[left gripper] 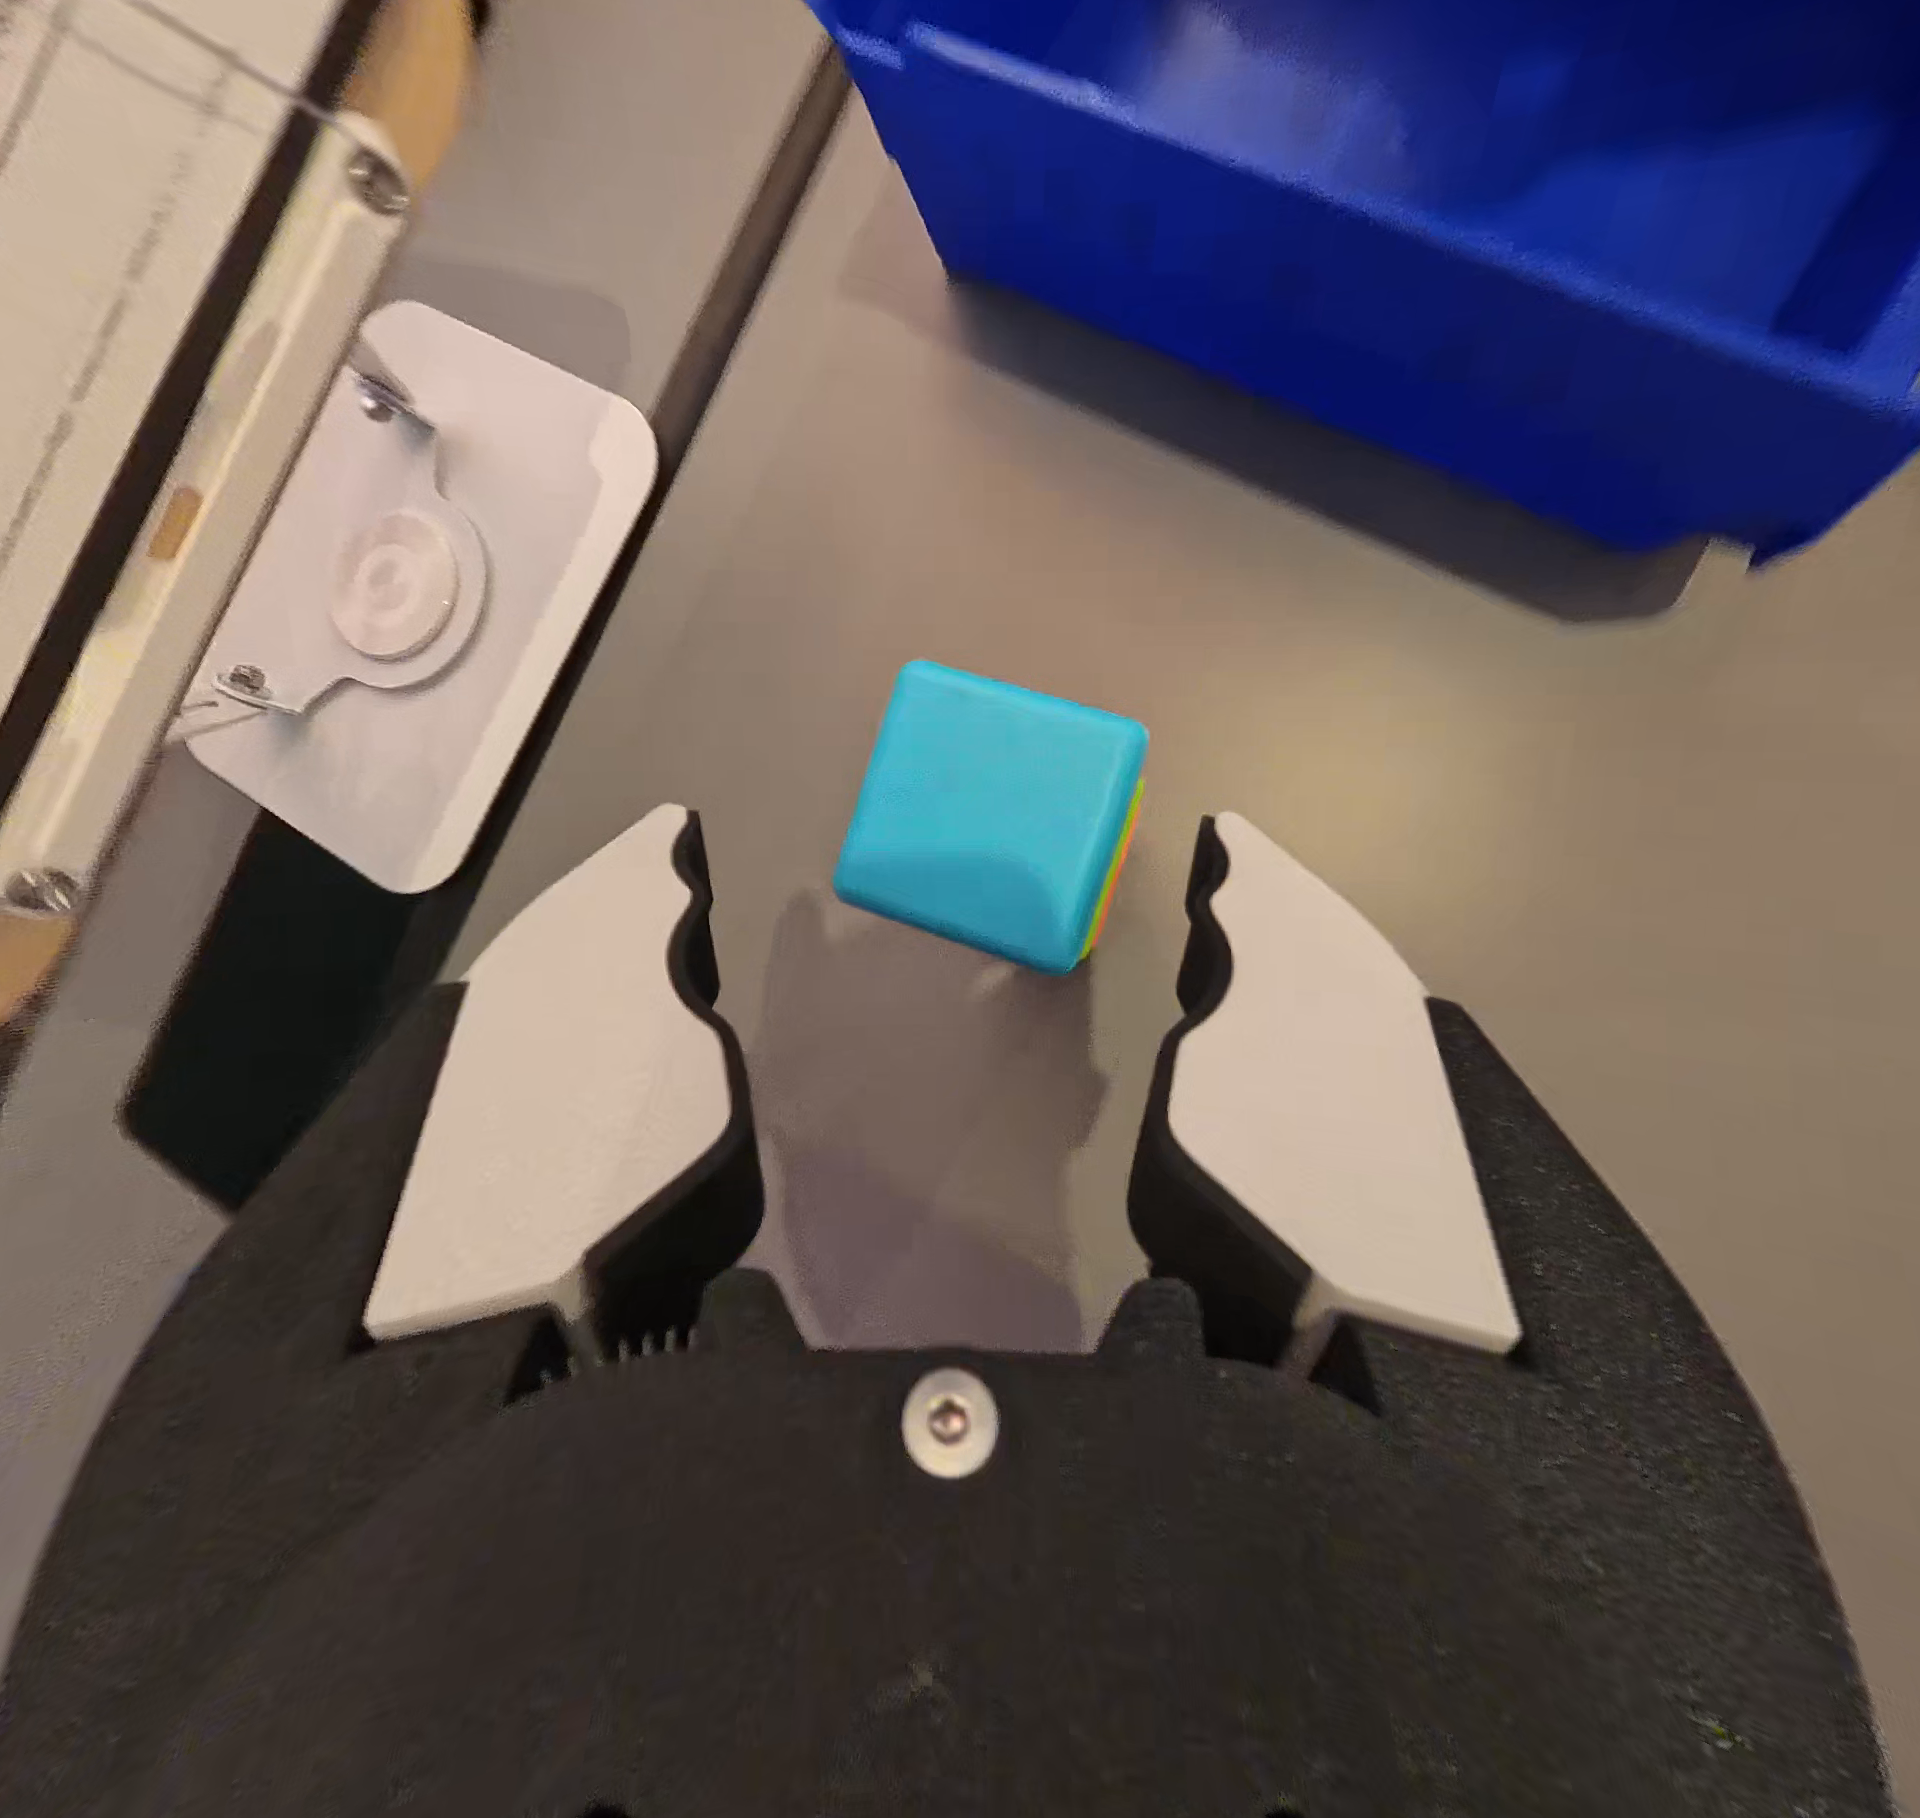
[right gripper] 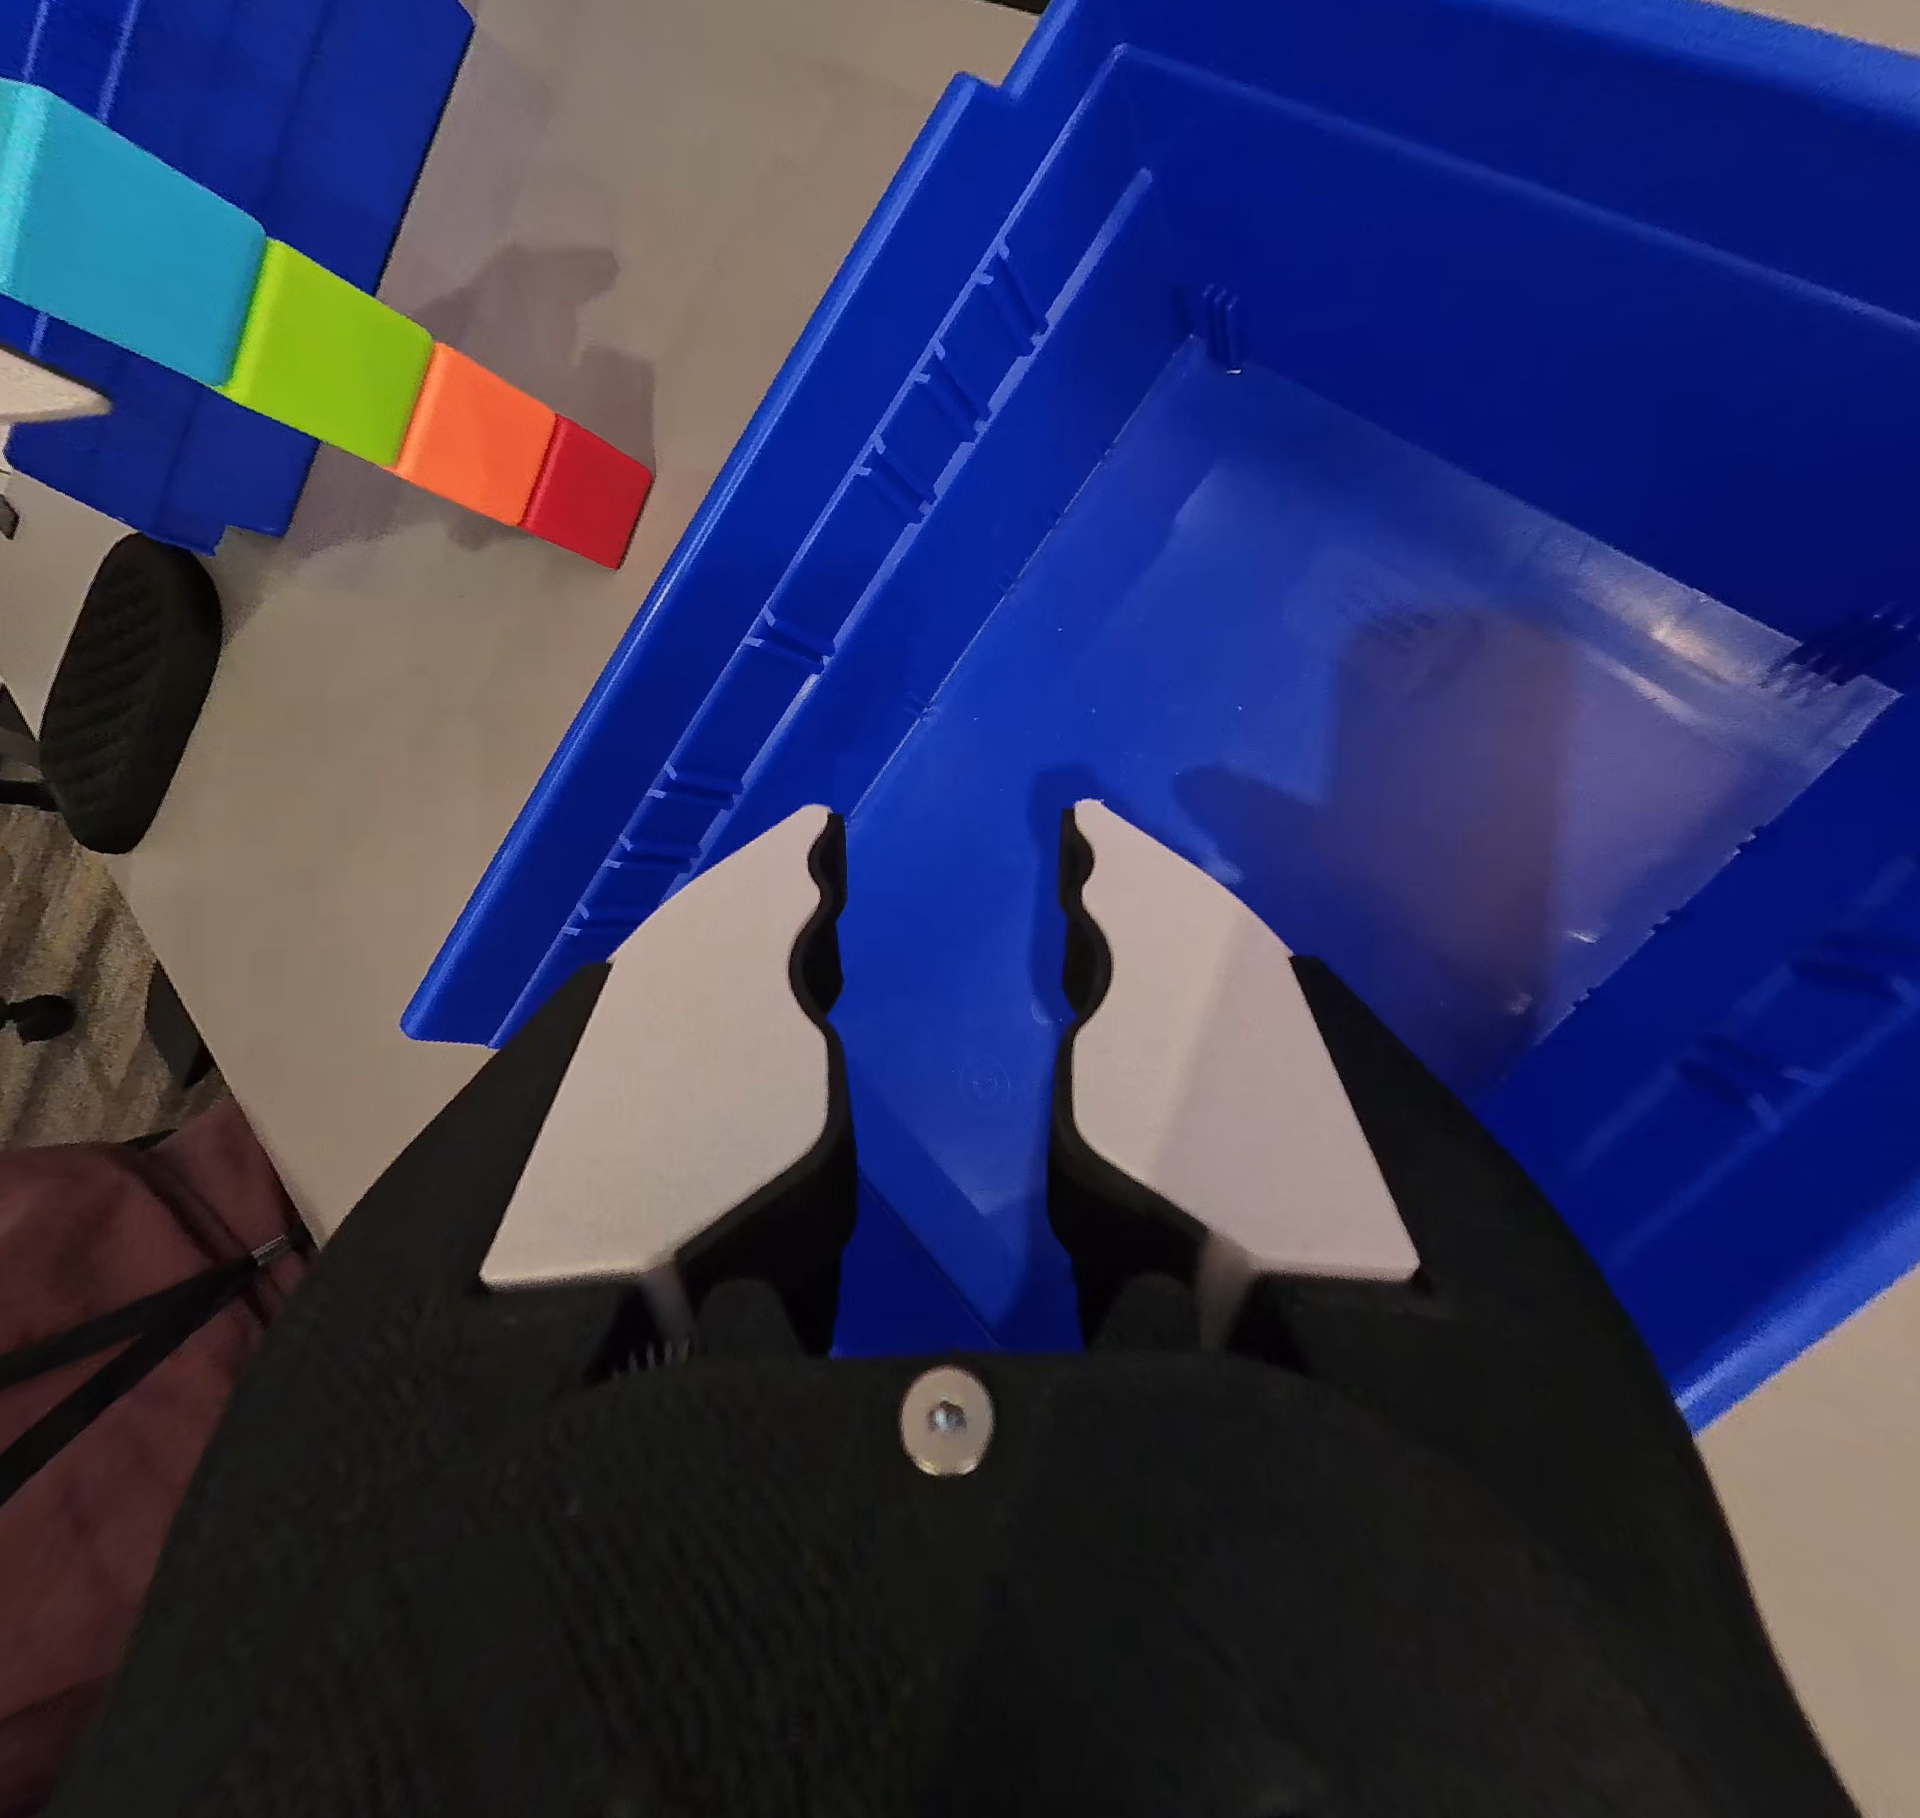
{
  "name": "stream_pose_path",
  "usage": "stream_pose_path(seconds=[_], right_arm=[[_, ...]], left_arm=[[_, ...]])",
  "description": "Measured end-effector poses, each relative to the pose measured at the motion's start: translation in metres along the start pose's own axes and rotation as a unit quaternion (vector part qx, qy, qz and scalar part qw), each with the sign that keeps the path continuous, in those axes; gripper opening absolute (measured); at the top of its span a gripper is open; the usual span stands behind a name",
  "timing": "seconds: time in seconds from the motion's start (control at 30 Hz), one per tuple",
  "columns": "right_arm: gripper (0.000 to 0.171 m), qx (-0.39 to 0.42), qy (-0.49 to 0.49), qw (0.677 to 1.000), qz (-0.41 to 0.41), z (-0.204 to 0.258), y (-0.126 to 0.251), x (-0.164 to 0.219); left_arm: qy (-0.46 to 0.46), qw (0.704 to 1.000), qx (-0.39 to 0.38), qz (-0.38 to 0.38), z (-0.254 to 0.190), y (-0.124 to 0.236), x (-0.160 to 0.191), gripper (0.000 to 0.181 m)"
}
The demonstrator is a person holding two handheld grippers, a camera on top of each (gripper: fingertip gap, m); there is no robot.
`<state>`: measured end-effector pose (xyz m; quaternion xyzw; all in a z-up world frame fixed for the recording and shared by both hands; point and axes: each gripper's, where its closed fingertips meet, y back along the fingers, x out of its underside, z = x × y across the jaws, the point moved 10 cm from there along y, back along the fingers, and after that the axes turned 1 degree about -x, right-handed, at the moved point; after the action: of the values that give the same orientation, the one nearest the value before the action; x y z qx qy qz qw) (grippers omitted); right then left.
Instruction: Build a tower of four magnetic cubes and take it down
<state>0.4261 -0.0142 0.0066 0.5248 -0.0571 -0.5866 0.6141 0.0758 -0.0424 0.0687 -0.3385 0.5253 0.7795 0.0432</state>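
A tower of four magnetic cubes stands on the grey table. In the right wrist view it shows from the side: cyan cube (right gripper: 125, 251) on top, then green cube (right gripper: 332, 355), orange cube (right gripper: 478, 438) and red cube (right gripper: 587, 490) at the bottom. In the left wrist view I look down on the cyan cube (left gripper: 987, 812), with thin green and orange edges showing under it. My left gripper (left gripper: 951, 833) is open above the tower, its fingers on either side of the cyan cube with gaps. My right gripper (right gripper: 951, 812) is open and empty over a blue bin (right gripper: 1351, 418).
A second blue bin (right gripper: 208, 210) stands behind the tower; it also shows in the left wrist view (left gripper: 1455, 210). A white plate with a metal bracket (left gripper: 416, 573) lies at the table's left edge. A chair wheel (right gripper: 125, 688) and dark red cloth (right gripper: 104, 1353) lie beyond the near table edge. My right fingertips sit around 25 centimetres from my left ones.
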Motion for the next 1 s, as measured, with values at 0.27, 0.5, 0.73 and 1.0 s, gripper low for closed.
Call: stream_pose_path(seconds=[0.27,0.5,0.73,1.0], right_arm=[[0.041,0.004,0.004,1.0,0.004,0.003,-0.002,-0.001],[0.041,0.011,0.002,1.0,0.016,0.002,-0.007,-0.002],[0.041,0.023,0.002,0.999,0.036,0.002,-0.015,-0.003],[0.04,0.026,0.006,0.998,0.049,0.003,-0.02,-0.005]], left_arm=[[0.179,0.949,-0.019,-0.259,-0.016,-0.023,0.058,0.078],[0.116,0.947,-0.061,-0.294,-0.027,-0.05,0.075,0.083],[0.139,0.932,-0.007,-0.335,-0.02,-0.068,0.078,0.072],[0.155,0.92,0.051,-0.356,-0.021,-0.074,0.076,0.056]])
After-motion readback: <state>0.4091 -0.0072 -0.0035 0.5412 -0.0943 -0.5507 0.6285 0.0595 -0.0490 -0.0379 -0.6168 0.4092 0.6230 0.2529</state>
